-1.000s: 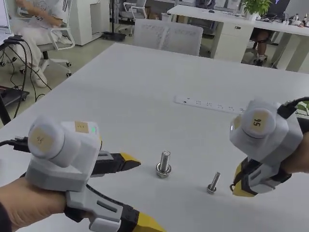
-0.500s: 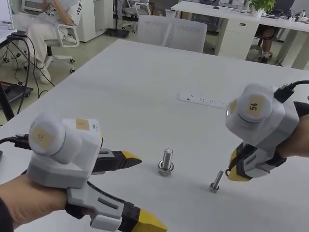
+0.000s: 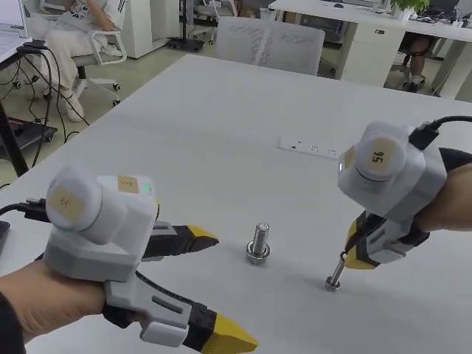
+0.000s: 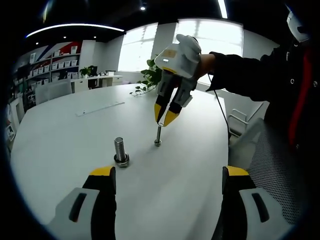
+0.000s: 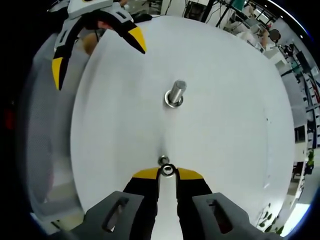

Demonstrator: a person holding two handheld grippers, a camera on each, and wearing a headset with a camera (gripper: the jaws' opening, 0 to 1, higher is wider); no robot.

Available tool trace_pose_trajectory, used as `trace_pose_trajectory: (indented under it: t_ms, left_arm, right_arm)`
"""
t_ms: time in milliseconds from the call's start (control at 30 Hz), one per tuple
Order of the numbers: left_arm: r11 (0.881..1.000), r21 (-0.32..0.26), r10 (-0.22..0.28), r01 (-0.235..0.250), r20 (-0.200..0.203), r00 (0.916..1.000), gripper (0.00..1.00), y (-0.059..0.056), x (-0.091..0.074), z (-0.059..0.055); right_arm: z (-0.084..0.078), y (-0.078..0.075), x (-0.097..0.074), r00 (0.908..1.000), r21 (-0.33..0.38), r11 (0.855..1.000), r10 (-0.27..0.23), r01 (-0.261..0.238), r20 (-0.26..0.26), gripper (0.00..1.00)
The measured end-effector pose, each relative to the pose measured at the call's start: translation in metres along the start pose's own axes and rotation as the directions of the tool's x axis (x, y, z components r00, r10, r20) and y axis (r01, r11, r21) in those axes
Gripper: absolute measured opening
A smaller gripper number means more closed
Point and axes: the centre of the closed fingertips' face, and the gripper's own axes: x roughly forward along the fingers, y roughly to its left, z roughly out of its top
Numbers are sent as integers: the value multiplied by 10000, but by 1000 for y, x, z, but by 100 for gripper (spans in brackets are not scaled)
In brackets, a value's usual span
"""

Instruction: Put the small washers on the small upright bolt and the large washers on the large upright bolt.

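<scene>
Right tongs (image 5: 167, 173) nearly closed, pinching small washer (image 5: 167, 170) over tip of small bolt (image 3: 335, 274), just right of large bolt (image 3: 258, 243). Left tongs (image 4: 169, 172) wide open, empty, left of it. Level washer, centre hole on tip before release.

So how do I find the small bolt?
Look at the big white table with two bolts. The small bolt is the thin one under the right gripper, which pinches a small washer. The large bolt beside it is thicker.

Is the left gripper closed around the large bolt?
No, the left gripper is wide open, and the large bolt stands untouched ahead of it.
</scene>
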Motion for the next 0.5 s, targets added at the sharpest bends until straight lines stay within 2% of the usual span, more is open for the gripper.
trace_pose_trajectory:
  t_ms: [500]
  left_arm:
    - [10000,-68,21,-21,-13,10000,87,1,0,-2]
  right_arm:
    - [-1,0,10,9998,46,9998,203,-203,-55,13]
